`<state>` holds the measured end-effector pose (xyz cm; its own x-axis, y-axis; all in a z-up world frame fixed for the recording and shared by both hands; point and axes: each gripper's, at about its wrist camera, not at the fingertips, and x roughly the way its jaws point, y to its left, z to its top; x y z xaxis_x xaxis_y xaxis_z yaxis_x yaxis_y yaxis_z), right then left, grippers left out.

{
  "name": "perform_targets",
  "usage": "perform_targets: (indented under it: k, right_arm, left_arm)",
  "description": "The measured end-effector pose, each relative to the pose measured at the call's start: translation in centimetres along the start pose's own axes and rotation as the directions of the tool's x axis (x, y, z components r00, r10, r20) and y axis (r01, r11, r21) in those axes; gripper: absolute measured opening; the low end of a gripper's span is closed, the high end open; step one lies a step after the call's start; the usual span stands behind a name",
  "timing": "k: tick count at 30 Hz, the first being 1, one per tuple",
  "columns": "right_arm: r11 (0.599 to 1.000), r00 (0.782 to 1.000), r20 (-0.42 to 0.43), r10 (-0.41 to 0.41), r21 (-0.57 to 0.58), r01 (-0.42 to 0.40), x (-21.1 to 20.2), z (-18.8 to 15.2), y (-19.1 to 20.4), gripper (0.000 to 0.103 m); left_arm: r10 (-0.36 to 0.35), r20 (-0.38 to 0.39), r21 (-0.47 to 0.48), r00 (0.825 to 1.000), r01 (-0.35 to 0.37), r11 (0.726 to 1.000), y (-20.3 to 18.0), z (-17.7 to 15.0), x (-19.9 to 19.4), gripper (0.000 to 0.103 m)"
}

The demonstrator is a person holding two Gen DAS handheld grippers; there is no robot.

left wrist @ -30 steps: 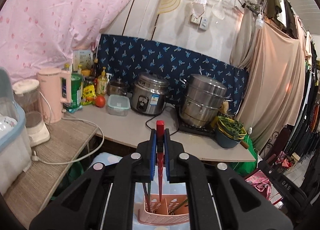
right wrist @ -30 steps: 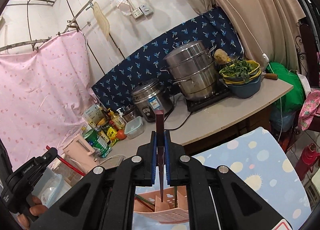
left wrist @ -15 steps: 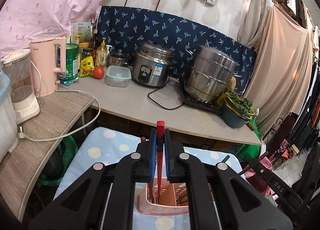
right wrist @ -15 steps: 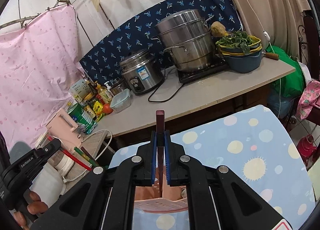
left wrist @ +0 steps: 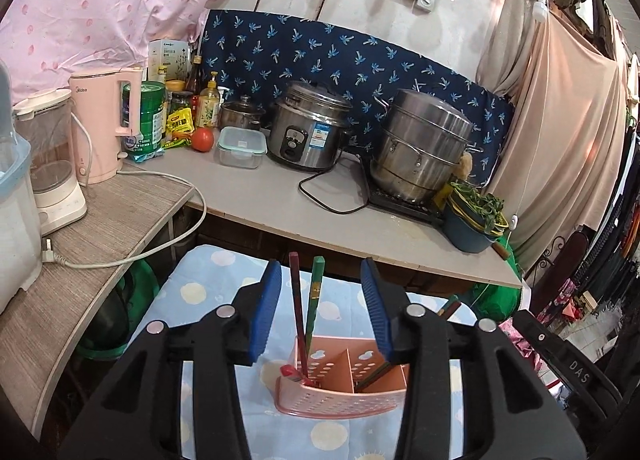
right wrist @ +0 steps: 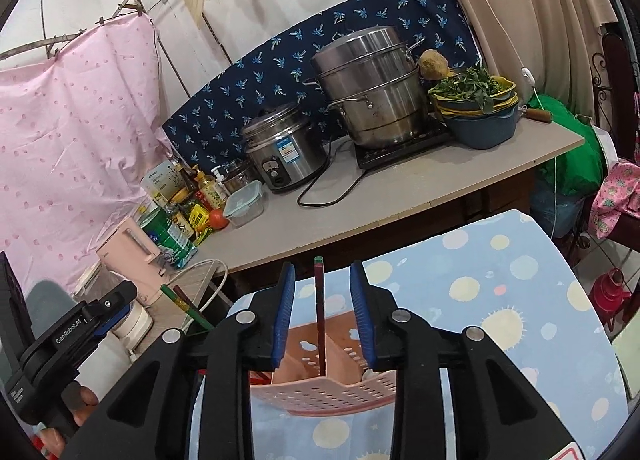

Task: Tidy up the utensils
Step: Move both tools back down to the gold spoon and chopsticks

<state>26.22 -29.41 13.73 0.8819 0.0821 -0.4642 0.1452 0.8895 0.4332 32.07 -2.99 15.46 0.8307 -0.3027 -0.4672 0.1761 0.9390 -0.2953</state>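
Note:
A pink perforated utensil holder (left wrist: 348, 384) stands on a blue dotted tablecloth (left wrist: 208, 292); it also shows in the right wrist view (right wrist: 320, 388). My left gripper (left wrist: 322, 308) is open above it, and a dark red chopstick (left wrist: 297, 300) and a green chopstick (left wrist: 314, 300) stand free in the holder's left compartment between the blue pads. My right gripper (right wrist: 322, 312) is open, with a dark red chopstick (right wrist: 319, 312) standing loose in the holder between its pads. The other gripper (right wrist: 84, 324) shows at lower left in the right wrist view.
A grey counter (left wrist: 280, 200) behind the table holds a rice cooker (left wrist: 308, 128), a steel steamer pot (left wrist: 420, 144), a blue bowl of greens (left wrist: 472, 220), a clear food box (left wrist: 240, 140), bottles and a pink kettle (left wrist: 104, 120). A white cable (left wrist: 160, 248) hangs off the left shelf.
Both grippers have opened and let go of their chopsticks, which now stand in the pink holder. Both views have tilted down toward the table.

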Motion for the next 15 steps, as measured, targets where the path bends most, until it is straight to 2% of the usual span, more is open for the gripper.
perform_targets:
  k: [5, 11, 15]
  right_arm:
    - [1.000, 1.000, -0.021, 0.021, -0.012, -0.021, -2.4, -1.6, 0.5, 0.030]
    - [0.998, 0.998, -0.066, 0.011, -0.062, -0.015, -5.3, -4.8, 1.1, 0.030]
    - [0.996, 0.994, -0.106, -0.010, -0.086, 0.001, -7.2, -7.6, 0.8, 0.032]
  left_arm:
    - [-0.005, -0.018, 0.017, 1.000, 0.006, 1.000, -0.2, -1.1, -2.2, 0.049]
    - [-0.013, -0.071, 0.038, 0.997, 0.016, 0.999, -0.2, -3.9, -4.6, 0.049]
    - [0.001, -0.132, 0.050, 0.991, 0.005, 0.999, 0.2, -6.6, -5.8, 0.050]
